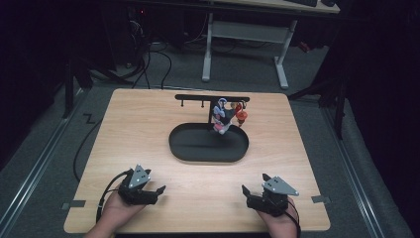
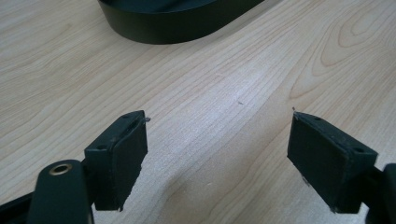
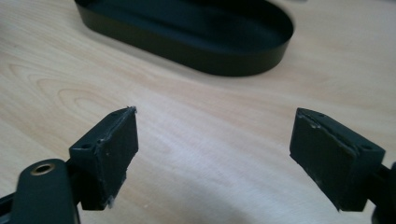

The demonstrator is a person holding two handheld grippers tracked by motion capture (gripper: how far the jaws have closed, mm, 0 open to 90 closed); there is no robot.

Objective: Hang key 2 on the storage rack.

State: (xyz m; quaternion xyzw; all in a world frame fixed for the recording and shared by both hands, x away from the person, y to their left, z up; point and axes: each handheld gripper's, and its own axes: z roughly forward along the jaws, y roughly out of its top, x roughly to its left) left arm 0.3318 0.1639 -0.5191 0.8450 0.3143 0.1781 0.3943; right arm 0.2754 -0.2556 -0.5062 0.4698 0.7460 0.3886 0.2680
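black oval tray (image 1: 184, 148), hanging trinkets (image 1: 228, 115), left gripper (image 1: 159, 191) and right gripper (image 1: 244, 191) spread, empty

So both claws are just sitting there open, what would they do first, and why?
Probably the right gripper reaches forward toward the trinkets hanging on the black stand. Both it and the left gripper rest open and empty at the near edge, and the oval tray looks empty.

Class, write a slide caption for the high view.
Two open grippers, left and right, rest before a black tray on a wooden table.
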